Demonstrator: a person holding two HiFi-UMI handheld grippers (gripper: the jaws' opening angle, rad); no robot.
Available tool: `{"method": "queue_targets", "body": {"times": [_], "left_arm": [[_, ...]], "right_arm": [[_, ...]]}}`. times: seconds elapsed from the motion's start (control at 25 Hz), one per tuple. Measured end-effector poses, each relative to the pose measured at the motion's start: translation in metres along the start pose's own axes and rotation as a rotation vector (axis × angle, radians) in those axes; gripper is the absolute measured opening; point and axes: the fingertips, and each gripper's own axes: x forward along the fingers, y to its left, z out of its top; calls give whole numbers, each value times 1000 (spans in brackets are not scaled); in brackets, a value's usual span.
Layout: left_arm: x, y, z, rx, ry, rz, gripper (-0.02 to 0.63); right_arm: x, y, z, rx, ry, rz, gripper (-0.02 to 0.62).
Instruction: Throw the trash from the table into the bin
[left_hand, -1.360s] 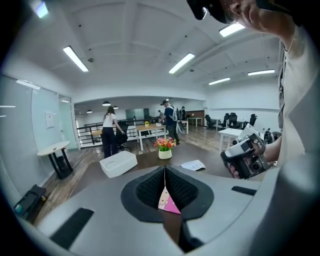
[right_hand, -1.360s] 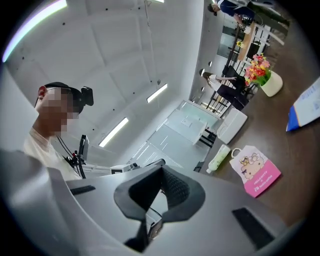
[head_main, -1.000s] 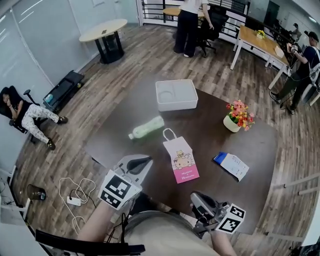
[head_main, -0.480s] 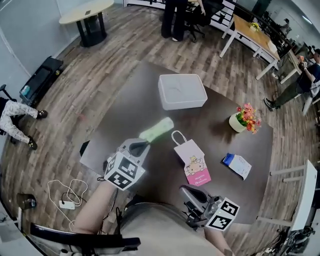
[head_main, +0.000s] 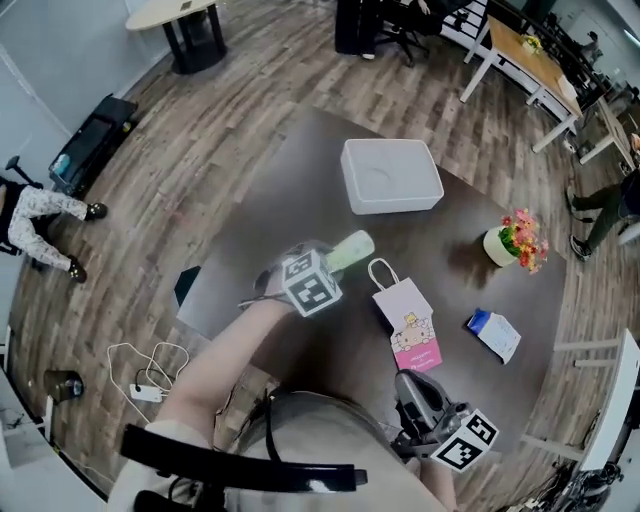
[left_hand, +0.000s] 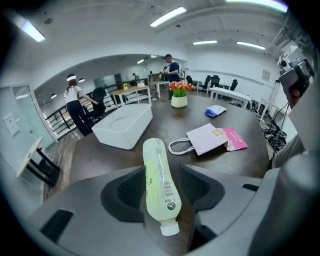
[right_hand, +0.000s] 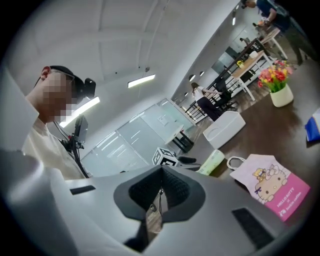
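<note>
A pale green bottle (head_main: 350, 250) lies on its side on the dark table (head_main: 300, 190), cap towards me. My left gripper (head_main: 322, 264) points down over its cap end. In the left gripper view the bottle (left_hand: 159, 175) lies lengthwise between the two pads, with a small gap on each side; the jaws have just been opening and stand open around it. My right gripper (head_main: 408, 384) hangs near the table's near edge, shut and empty, and from the right gripper view (right_hand: 161, 192) the bottle (right_hand: 212, 162) shows beyond it. A pink paper bag (head_main: 408, 320) lies flat to the bottle's right.
A white box (head_main: 390, 175) stands at the table's far side. A flower pot (head_main: 515, 240) and a blue-and-white packet (head_main: 495, 335) sit to the right. Cables lie on the wooden floor at left (head_main: 150, 375). People stand and sit farther off.
My left gripper has moved forward and down from near my body to the bottle, and its jaws now straddle it. The right gripper has shifted a little and stays shut.
</note>
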Motion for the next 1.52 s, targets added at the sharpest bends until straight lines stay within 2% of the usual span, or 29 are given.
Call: {"method": "queue_targets", "body": {"times": [0.04,0.08,0.16,0.24,0.52,0.68,0.8,0.96,1.04,1.2,1.28,1.52], "left_arm": [[7,-1,-3,1,26,-19,227],[15,1,-9,5,55,-30,269],[31,8,-21,20,108,-30,318],[48,17,-26,30,151,-26,333],[78,30,-45,33,230,-44,337],[93,25,-38,65,258,-80,336],[102,24,-34,76,277,-71,336],[107,24,-47,75,300,-79,336],[108,20,-49,63,293,-101,336],[105,19,-55,-59,277,-134,313],[102,20,-57,-66,281,-123,308],[100,18,-55,-65,218,-101,293]], "right_arm": [[-2,-4,0,23,-15,-5,9],[-1,-6,-3,38,-26,-10,9],[3,-11,-9,47,-29,-13,9],[8,-16,-7,39,-19,-9,9],[19,-25,-3,26,11,-11,9],[10,-32,1,36,-2,-35,9],[1,-36,11,31,-30,-62,9],[-3,-37,7,41,-77,-78,9],[-8,-36,2,43,-90,-90,9],[-14,-29,0,44,-113,-106,9],[-14,-25,-2,42,-121,-109,9],[-13,-11,-17,27,-118,-122,9]]}}
